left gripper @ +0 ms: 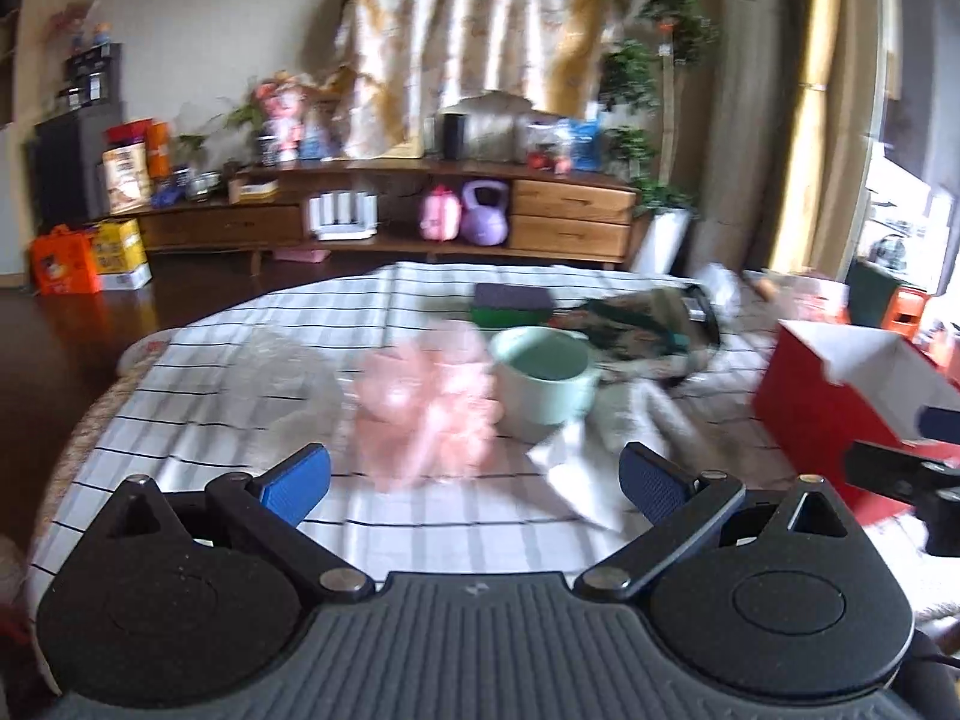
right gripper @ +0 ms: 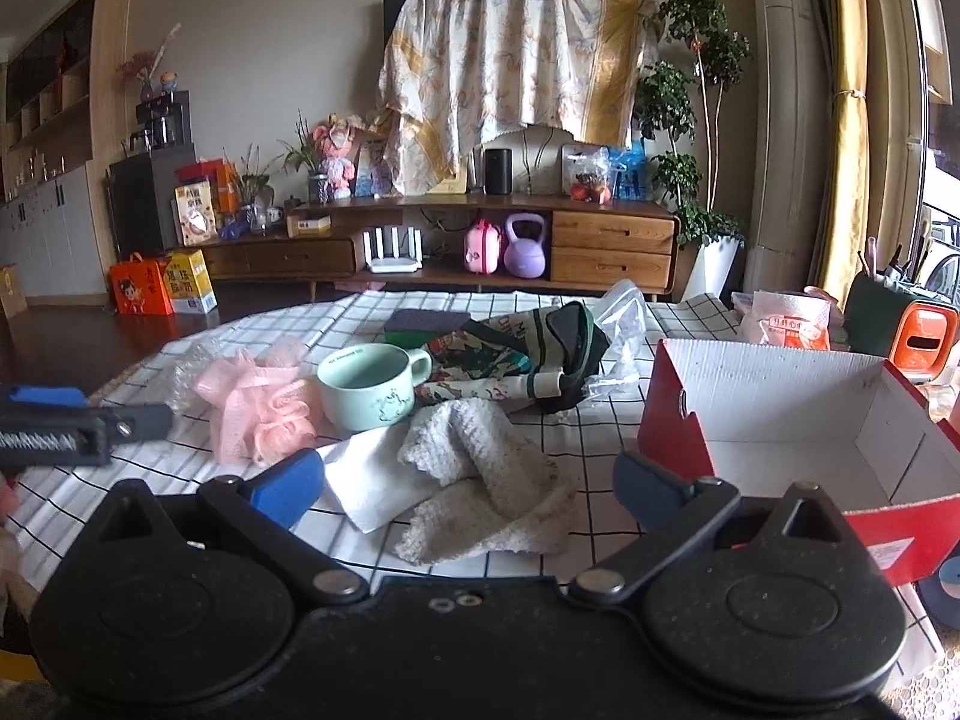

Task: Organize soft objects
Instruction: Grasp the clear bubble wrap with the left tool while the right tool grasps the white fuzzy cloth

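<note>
A pink mesh bath puff (left gripper: 423,405) lies on the checked tablecloth just ahead of my open, empty left gripper (left gripper: 474,483); it also shows in the right wrist view (right gripper: 258,399). A fluffy white towel (right gripper: 486,480) lies crumpled between the fingers of my open, empty right gripper (right gripper: 468,489), partly over a white paper sheet (right gripper: 372,480). A red cardboard box (right gripper: 798,420) with a white inside stands open at the right; it also shows in the left wrist view (left gripper: 840,384). The left view is blurred.
A mint green mug (right gripper: 369,387) stands between puff and towel. Behind it lie a patterned folded cloth bag (right gripper: 516,348), a dark sponge (right gripper: 426,324) and clear plastic wrap (right gripper: 624,324). A tissue pack (right gripper: 786,321) and orange holder (right gripper: 921,336) stand at the far right.
</note>
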The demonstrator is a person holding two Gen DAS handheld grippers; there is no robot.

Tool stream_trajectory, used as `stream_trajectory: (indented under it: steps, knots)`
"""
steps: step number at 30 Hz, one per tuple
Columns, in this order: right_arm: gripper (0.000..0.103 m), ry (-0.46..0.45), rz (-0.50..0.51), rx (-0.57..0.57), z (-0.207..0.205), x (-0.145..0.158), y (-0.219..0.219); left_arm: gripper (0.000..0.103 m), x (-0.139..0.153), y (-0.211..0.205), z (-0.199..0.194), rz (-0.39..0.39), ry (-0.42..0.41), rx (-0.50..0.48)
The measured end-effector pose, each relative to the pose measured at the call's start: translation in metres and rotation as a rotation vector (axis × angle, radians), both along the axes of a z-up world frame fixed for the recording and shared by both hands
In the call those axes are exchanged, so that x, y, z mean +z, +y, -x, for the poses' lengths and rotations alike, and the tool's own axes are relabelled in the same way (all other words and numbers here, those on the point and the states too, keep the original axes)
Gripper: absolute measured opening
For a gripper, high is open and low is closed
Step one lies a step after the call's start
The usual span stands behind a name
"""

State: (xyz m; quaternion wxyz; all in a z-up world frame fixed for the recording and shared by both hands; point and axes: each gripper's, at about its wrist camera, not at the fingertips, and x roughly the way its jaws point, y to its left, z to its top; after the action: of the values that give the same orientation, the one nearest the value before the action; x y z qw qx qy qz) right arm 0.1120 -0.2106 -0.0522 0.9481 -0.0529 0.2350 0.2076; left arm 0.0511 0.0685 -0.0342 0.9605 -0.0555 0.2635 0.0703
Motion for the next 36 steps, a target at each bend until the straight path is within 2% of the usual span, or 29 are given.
stream_trajectory:
  steps: [6, 10, 15, 23, 27, 32, 36]
  knots:
    - [0.103, 0.013, 0.036, 0.023, -0.028, -0.008, 0.006, 0.103, 0.0, 0.045, -0.022, -0.038, 0.02, 0.129]
    - [0.101, 0.023, 0.06, 0.041, -0.047, -0.013, 0.012, 0.103, 0.007, 0.075, -0.043, -0.031, 0.024, 0.212]
    - [0.098, 0.052, 0.092, 0.063, -0.072, -0.027, 0.022, 0.103, 0.007, 0.105, -0.074, -0.032, 0.046, 0.271]
    - [0.094, 0.116, 0.146, 0.097, -0.11, -0.05, 0.041, 0.103, -0.013, 0.14, -0.125, -0.038, 0.14, 0.312]
    - [0.091, 0.137, 0.18, 0.132, -0.125, -0.061, 0.052, 0.103, -0.022, 0.154, -0.148, 0.007, 0.192, 0.34]
    - [0.09, 0.16, 0.185, 0.135, -0.141, -0.071, 0.065, 0.103, -0.037, 0.176, -0.171, 0.143, 0.266, 0.394]
    - [0.09, 0.164, 0.196, 0.14, -0.149, -0.076, 0.072, 0.103, -0.054, 0.181, -0.183, 0.144, 0.313, 0.423]
